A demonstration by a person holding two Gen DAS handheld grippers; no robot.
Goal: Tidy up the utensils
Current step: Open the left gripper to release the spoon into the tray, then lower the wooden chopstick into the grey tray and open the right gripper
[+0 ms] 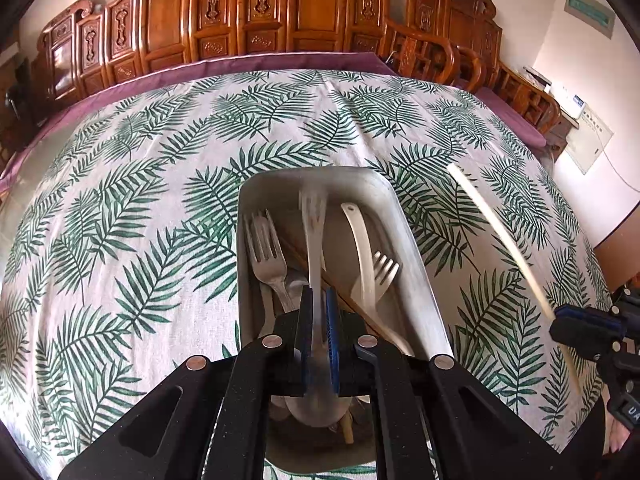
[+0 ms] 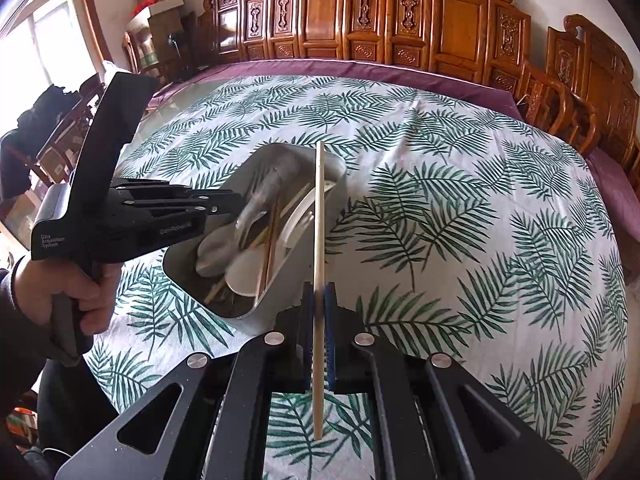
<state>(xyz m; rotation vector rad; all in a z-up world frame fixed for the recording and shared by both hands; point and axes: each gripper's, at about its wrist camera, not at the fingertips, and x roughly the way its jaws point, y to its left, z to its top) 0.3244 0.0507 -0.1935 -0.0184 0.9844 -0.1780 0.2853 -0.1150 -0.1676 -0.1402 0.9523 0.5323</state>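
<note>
A grey tray (image 1: 416, 256) on the leaf-print cloth holds a metal fork (image 1: 266, 252), a white fork (image 1: 380, 276), a white handle (image 1: 360, 240) and a wooden chopstick (image 1: 316, 268). My left gripper (image 1: 319, 300) is shut on a metal spoon (image 1: 314, 232), held over the tray with its handle pointing away. My right gripper (image 2: 319, 292) is shut on a pale chopstick (image 2: 319, 240), held just right of the tray (image 2: 292, 276). The chopstick also shows in the left wrist view (image 1: 496, 232), as does the right gripper (image 1: 580, 328). The left gripper (image 2: 224, 204) shows in the right wrist view.
The table carries a leaf-print cloth (image 1: 120, 216) over a purple cloth (image 2: 360, 70). Carved wooden chairs (image 1: 260, 8) line the far side and the right (image 2: 560, 96). Boxes (image 2: 160, 12) are stacked by a window at the far left.
</note>
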